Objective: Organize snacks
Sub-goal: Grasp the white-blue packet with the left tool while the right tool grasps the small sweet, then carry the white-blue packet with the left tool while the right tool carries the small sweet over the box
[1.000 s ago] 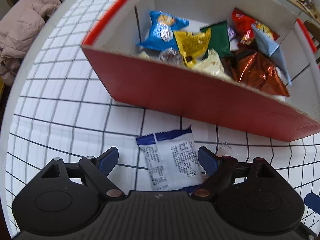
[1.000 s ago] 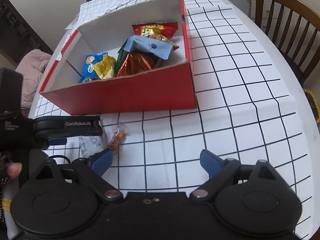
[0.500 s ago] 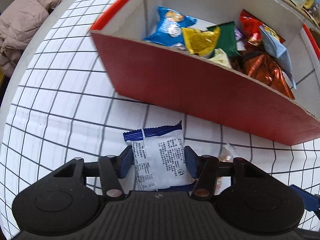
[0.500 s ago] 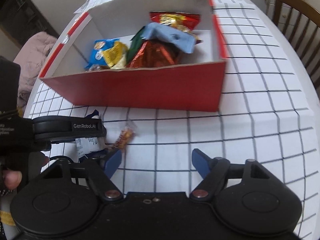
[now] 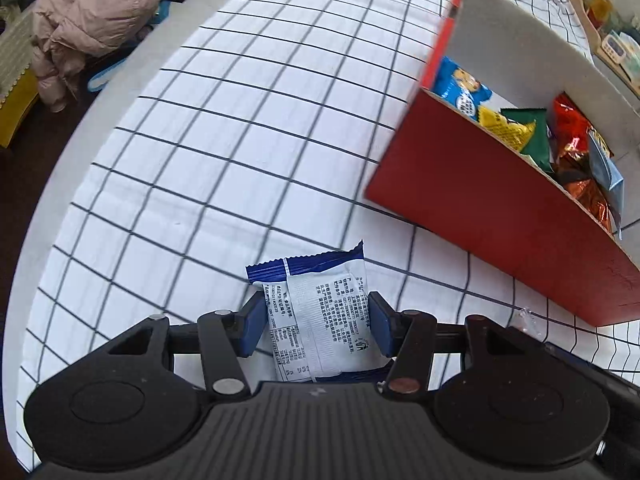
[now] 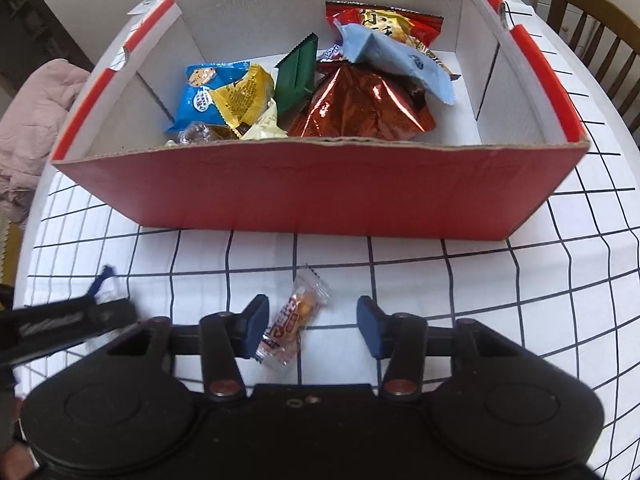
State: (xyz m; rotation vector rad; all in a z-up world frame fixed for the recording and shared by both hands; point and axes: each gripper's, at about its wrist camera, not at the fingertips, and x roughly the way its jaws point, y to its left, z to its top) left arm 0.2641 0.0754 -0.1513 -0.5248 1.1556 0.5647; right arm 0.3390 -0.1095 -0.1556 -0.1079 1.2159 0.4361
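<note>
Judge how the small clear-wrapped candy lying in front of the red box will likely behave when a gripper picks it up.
The candy looks small and probably light. Its clear, crinkly wrapper may be slippery between the right gripper pads. The twisted wrapper end would likely flop, while the filled middle seems firmer to pinch.

Home dining room; wooden chair [image 6: 592,28]; checked tablecloth [image 6: 460,280]

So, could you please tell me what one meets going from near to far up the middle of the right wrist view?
Right gripper → small clear-wrapped candy between its jaws → checked tablecloth → red box front wall → shiny brown packet → pale blue packet → red packet.
</note>
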